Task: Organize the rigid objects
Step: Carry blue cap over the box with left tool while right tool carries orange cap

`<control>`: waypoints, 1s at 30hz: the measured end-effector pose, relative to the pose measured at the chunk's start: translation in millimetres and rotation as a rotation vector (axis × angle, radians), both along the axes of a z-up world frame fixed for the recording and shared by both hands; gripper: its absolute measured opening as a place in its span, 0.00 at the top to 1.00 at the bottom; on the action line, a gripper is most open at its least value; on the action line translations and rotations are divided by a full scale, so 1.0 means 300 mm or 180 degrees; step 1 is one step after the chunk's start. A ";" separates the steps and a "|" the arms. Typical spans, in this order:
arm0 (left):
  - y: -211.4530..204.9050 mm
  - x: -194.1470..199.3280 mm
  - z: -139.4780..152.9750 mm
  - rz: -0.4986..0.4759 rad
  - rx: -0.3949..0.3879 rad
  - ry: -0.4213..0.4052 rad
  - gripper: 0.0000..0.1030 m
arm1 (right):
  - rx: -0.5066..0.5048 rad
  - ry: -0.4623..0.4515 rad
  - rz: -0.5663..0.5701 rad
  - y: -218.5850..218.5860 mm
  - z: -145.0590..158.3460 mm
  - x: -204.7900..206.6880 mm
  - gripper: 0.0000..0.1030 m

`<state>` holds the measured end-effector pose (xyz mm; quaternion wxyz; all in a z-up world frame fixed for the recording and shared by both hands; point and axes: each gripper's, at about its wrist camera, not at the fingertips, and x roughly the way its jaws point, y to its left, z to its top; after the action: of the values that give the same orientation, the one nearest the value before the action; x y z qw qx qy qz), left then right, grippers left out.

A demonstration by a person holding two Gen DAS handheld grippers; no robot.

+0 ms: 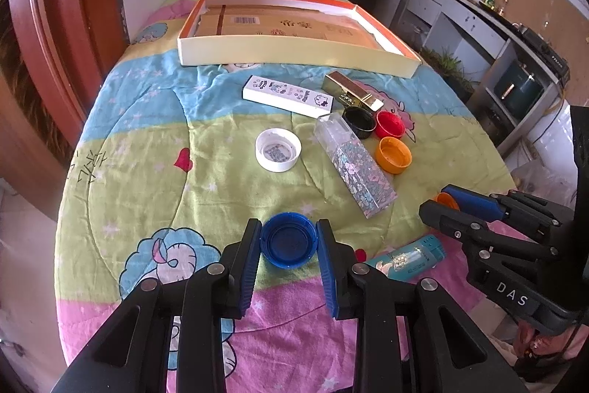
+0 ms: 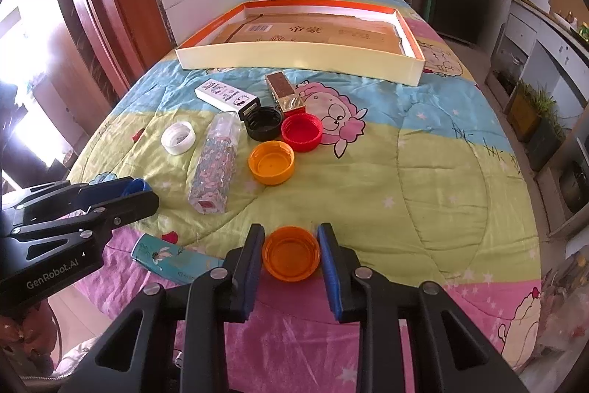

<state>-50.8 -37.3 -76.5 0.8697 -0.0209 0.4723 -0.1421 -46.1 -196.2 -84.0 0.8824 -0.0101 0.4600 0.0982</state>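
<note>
- Left gripper (image 1: 289,238) jaws pinch the round blue plastic cap (image 1: 288,239), nearer than the glittery clear box (image 1: 354,164)
- Right gripper (image 2: 291,253) jaws clasp a translucent orange plastic cap (image 2: 291,258), right of that box

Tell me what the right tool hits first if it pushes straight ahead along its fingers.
The right tool is closed on an orange cap. Straight ahead lies bare quilt, then probably the second orange cap, slightly left of the line. Depth is hard to judge, so it may pass beside it.
</note>
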 end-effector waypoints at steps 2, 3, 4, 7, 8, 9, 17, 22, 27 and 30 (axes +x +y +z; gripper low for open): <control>0.001 -0.004 0.006 0.0009 -0.0016 -0.0019 0.70 | 0.0010 -0.0026 -0.0020 -0.009 0.007 -0.002 0.71; 0.001 -0.005 0.009 0.0013 -0.0020 -0.0028 0.70 | 0.0017 -0.0041 -0.0029 -0.012 0.011 -0.002 0.71; 0.003 -0.006 0.012 0.0018 -0.0029 -0.0033 0.70 | 0.0027 -0.0057 -0.0037 -0.015 0.015 -0.003 0.71; 0.008 -0.006 0.024 0.0030 -0.0064 -0.0062 0.70 | 0.0039 -0.0115 -0.0080 -0.029 0.028 -0.003 0.71; 0.010 -0.006 0.028 0.0034 -0.0078 -0.0070 0.70 | 0.0046 -0.0133 -0.0096 -0.034 0.033 -0.003 0.71; 0.012 -0.004 0.031 0.0041 -0.0090 -0.0073 0.70 | 0.0057 -0.0147 -0.0112 -0.039 0.037 -0.002 0.71; 0.036 0.025 0.070 0.0146 -0.0138 -0.0145 0.70 | 0.0112 -0.0207 -0.0158 -0.057 0.057 0.018 0.71; 0.037 0.044 0.098 0.0176 -0.0134 -0.0208 0.70 | 0.0135 -0.0250 -0.0159 -0.062 0.070 0.030 0.71; 0.034 0.068 0.115 0.0198 -0.0144 -0.0241 0.70 | 0.0146 -0.0329 -0.0143 -0.063 0.095 0.053 0.71; 0.028 0.087 0.131 0.0212 -0.0142 -0.0287 0.70 | 0.0144 -0.0378 -0.0122 -0.060 0.110 0.069 0.71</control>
<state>-24.8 -29.1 -37.2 0.8936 -0.0496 0.4285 -0.1243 -25.4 -214.3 -51.0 0.9099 0.0129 0.4045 0.0909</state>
